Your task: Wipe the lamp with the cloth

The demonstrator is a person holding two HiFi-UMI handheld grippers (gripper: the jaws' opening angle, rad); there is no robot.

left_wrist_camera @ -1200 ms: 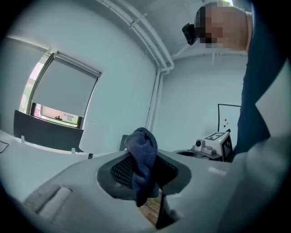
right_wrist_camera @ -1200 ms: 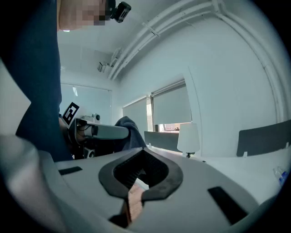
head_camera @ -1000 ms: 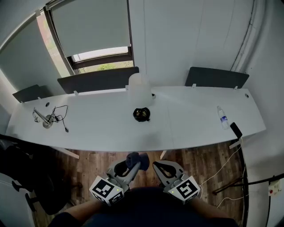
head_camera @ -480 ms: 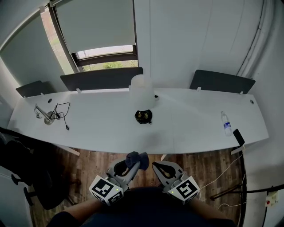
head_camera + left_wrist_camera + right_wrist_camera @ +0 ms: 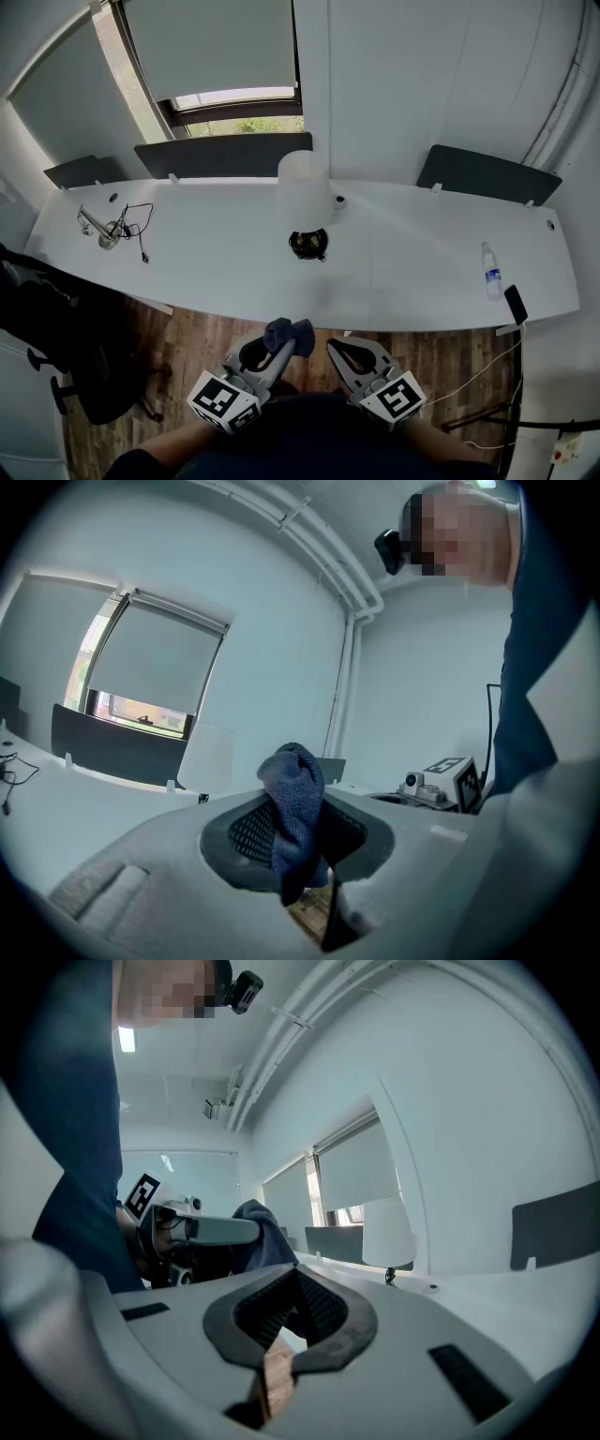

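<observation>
At the person's waist, short of the desk's near edge: left gripper [image 5: 281,352], jaws clamped on a dark blue cloth [image 5: 289,334] that bunches up above the tips. Beside it: right gripper [image 5: 339,352], jaws closed together, nothing held. On the white desk [image 5: 206,272], middle, toward the far edge: lamp [image 5: 305,187] with white shade, well apart from both grippers. Just before it: dark round object [image 5: 307,243]. Desk left: cable tangle [image 5: 120,228]. Desk right: water bottle [image 5: 489,272], phone [image 5: 515,303].
</observation>
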